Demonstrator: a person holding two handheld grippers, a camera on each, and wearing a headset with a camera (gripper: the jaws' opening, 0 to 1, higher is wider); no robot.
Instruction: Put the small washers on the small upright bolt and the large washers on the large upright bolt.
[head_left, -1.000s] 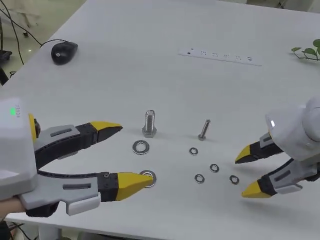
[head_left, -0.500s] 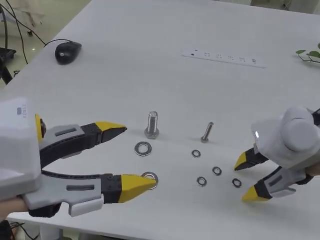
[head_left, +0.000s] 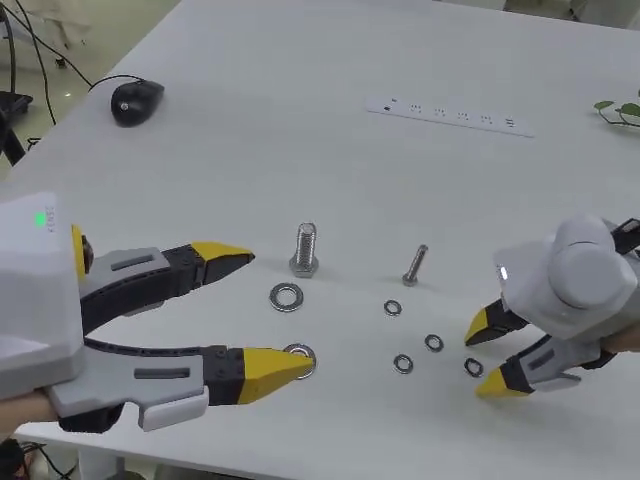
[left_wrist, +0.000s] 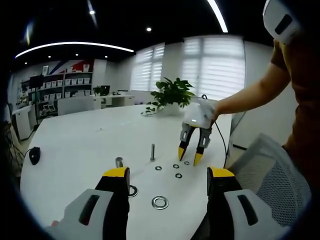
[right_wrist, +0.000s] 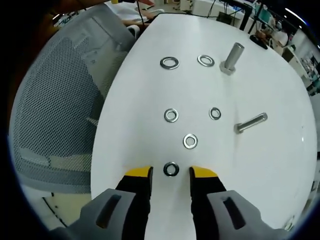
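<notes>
A large upright bolt (head_left: 304, 248) and a thinner small bolt (head_left: 414, 264) stand mid-table. Two large washers (head_left: 286, 296) lie flat in front of the large bolt. Several small washers (head_left: 403, 363) lie below the small bolt. My left gripper (head_left: 275, 312) is open, and the nearer large washer (left_wrist: 160, 202) lies just ahead of its jaws. My right gripper (head_left: 476, 363) is open and tilted down. The rightmost small washer (right_wrist: 171, 169) lies on the table between its yellow fingertips (right_wrist: 139, 173), which stand apart from it.
A black mouse (head_left: 136, 101) sits far left and a white power strip (head_left: 450, 114) lies at the back. Plant leaves (head_left: 622, 110) reach in at the right edge. A grey mesh chair (right_wrist: 60, 100) stands beyond the table's near edge (right_wrist: 107, 125).
My right gripper has dropped and shifted slightly left, bringing its tips down around the rightmost small washer. The left gripper and all washers stay where they were.
</notes>
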